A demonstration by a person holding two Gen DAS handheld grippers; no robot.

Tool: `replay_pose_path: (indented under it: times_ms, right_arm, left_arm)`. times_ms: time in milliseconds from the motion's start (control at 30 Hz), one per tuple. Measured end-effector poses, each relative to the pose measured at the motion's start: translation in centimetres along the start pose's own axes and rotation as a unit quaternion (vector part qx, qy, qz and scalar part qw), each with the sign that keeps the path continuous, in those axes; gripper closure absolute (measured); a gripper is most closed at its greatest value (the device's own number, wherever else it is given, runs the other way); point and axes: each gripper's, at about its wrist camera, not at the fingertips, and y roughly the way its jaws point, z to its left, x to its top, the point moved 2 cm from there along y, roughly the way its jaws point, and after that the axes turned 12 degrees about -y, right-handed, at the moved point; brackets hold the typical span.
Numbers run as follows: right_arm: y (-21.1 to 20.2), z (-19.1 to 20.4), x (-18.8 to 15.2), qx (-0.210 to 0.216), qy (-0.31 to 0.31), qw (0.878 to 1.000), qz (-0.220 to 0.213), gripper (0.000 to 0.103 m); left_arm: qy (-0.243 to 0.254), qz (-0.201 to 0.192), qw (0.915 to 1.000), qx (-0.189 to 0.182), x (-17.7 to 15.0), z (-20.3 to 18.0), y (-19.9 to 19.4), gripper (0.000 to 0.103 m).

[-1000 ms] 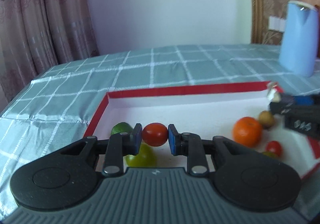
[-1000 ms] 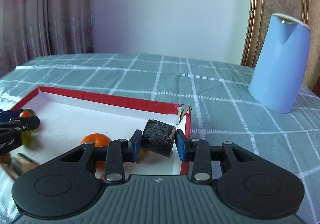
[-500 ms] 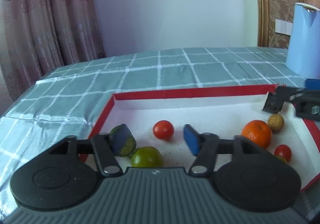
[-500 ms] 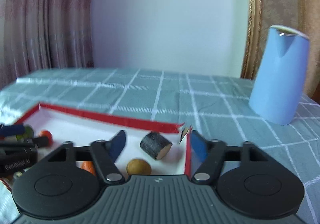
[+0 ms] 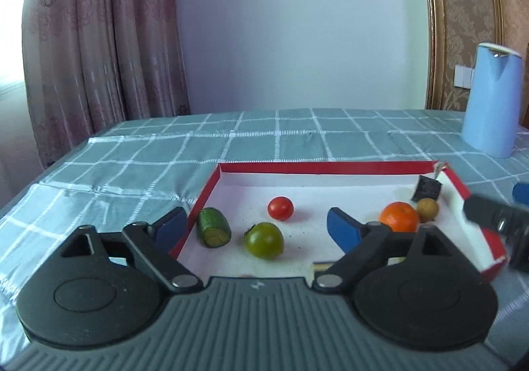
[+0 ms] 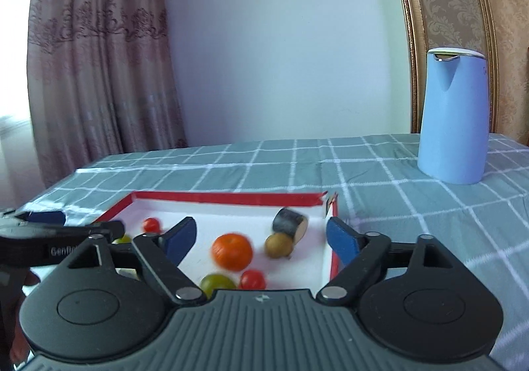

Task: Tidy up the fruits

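Observation:
A red-rimmed white tray [image 5: 324,167] holds the fruit. In it lie a red tomato [image 5: 280,208], a green tomato [image 5: 264,240], a cucumber piece [image 5: 214,227], an orange [image 5: 399,217], a small brown fruit [image 5: 427,209] and a dark cut piece [image 5: 426,189]. My left gripper [image 5: 258,228] hovers over the tray's near left; its jaws are opening and touch nothing. My right gripper [image 6: 261,237] hangs over the tray's [image 6: 228,197] near right, jaws also opening, clear of the orange [image 6: 232,251], brown fruit [image 6: 279,245] and dark piece [image 6: 290,225] below.
A light blue kettle [image 6: 453,116] stands on the checked green tablecloth [image 6: 413,205] beyond the tray's right corner. A cherry tomato [image 6: 253,279] and a green fruit [image 6: 216,283] lie near the tray's front. Curtains hang at the back left.
The left gripper let go of the red tomato and the right let go of the dark piece. Both drew back and rose a little with jaws spreading wide.

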Motion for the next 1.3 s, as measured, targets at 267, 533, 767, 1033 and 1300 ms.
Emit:
replay_pose_path:
  times_ms: [267, 533, 767, 1033, 1300]
  right_arm:
    - [-2.2, 1.3, -1.9, -0.029, -0.010, 1.000, -0.005, 0.015]
    - [-2.2, 1.8, -2.7, -0.036, -0.015, 0.999, 0.006, 0.015]
    - [-2.6, 2.8, -3.3, -0.038, -0.025, 0.999, 0.008, 0.015]
    - [-2.7, 3.0, -3.5, -0.041, -0.028, 0.999, 0.006, 0.015]
    - [-2.5, 3.0, -3.6, -0.041, -0.026, 0.999, 0.011, 0.015]
  left_arm:
    - [-0.002, 0.004, 0.9999, 0.012, -1.7, 0.1, -2.7, 0.006]
    - [-0.018, 0.016, 0.9996, 0.013, -3.2, 1.0, -3.9, 0.004]
    - [-0.021, 0.021, 0.9994, 0.014, -4.1, 1.5, -4.6, 0.000]
    - [-0.011, 0.021, 0.9996, 0.018, -4.4, 1.4, -5.2, 0.000]
    - [-0.004, 0.015, 0.9998, 0.008, -4.4, 1.4, -5.8, 0.000]
